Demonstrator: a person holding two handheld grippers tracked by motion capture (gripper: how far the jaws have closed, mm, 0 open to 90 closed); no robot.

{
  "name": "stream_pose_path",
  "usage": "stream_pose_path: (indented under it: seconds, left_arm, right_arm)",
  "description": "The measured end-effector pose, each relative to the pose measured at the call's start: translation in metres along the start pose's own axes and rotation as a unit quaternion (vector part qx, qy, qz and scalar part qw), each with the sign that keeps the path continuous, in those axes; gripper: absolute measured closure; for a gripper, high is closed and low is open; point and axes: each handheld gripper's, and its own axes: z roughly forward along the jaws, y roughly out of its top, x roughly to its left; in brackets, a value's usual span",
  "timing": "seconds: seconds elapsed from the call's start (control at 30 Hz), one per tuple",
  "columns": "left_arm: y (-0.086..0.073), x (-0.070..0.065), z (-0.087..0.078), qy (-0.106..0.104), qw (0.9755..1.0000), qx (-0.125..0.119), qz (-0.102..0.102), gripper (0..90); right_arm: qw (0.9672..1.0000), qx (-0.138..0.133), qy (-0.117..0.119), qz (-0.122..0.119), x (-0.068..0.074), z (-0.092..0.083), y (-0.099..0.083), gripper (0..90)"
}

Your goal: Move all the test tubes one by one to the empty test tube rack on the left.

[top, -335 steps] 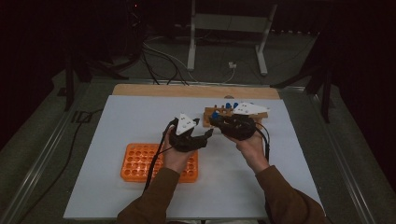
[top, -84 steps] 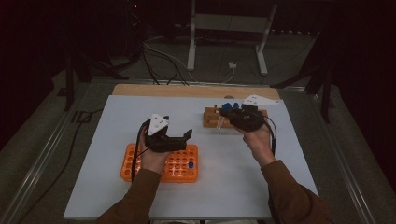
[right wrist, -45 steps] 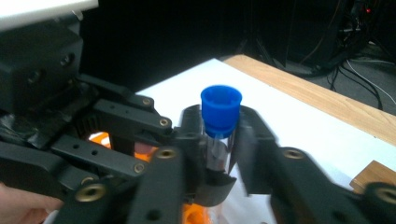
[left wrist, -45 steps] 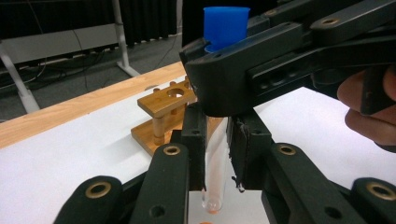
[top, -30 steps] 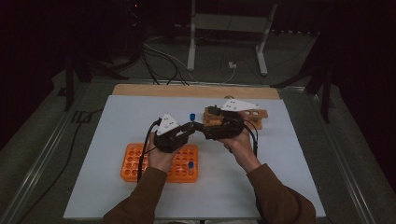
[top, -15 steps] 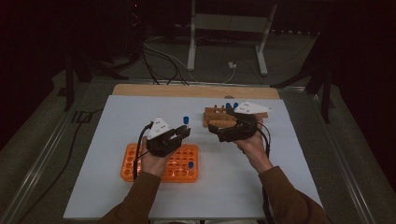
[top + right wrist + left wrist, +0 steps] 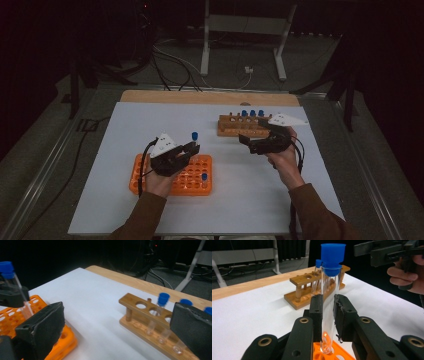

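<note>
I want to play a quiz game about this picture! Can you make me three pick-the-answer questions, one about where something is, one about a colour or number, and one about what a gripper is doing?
1. Where does the bottom of the clear glass test tube with the blue cap sit?
A. over the orange plastic rack
B. in the wooden rack
C. flat on the white table

2. How many blue-capped tubes stand in the brown wooden rack?
A. one
B. three
C. six

3. What is the left gripper doing?
A. standing wide open
B. shut on the tube
C. lying on the table

Answers: 1 A, the left gripper view shows the tube's tip just above the orange plastic rack. 2 B, three blue caps show in the high view. 3 B, its black pads press the tube from both sides.
</note>
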Motion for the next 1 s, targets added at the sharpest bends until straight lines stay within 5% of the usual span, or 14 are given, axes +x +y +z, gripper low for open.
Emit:
stream_pose_path:
  seconds: [0.47,1.0]
  left_arm:
    - [-0.018,-0.003,-0.008,-0.011,0.9998,0.002,-0.015,78.0]
    - [-0.031,-0.014,-0.014,-0.034,0.9993,0.003,-0.016,77.9]
  right_arm:
    - [0.9997,0.0,-0.023,-0.004,-0.01,-0.016,-0.016,0.0]
    - [0.9988,-0.005,-0.041,0.027,-0.024,-0.037,-0.041,0.0]
